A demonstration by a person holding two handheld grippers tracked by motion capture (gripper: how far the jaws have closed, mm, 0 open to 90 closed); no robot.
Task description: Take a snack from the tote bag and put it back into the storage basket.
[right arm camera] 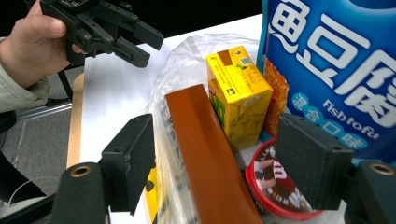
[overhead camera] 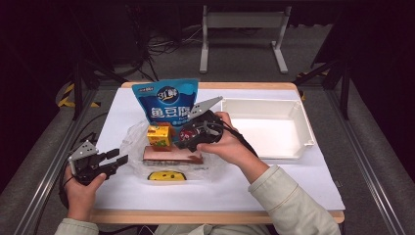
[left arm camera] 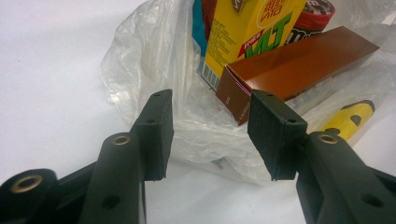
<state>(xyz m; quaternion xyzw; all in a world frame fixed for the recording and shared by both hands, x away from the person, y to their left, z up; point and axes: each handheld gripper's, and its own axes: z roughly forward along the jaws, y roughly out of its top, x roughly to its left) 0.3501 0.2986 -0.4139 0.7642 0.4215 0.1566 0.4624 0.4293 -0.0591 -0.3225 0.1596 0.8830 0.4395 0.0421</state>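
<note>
Two claws stand apart: the right claw (overhead camera: 188, 139) straddles the brown box (right arm camera: 205, 154) lying mid-counter on the plastic bag (left arm camera: 154, 70); it should close squarely across the long sides while the left claw (overhead camera: 117, 164) waits beside the bag.

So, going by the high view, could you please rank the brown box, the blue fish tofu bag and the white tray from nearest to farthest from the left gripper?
Measured from the left gripper, low at the table's left:
1. Brown box, just to its right on the clear plastic bag.
2. Blue fish tofu bag, standing behind the box, farther back.
3. White tray, across on the table's right side.
</note>
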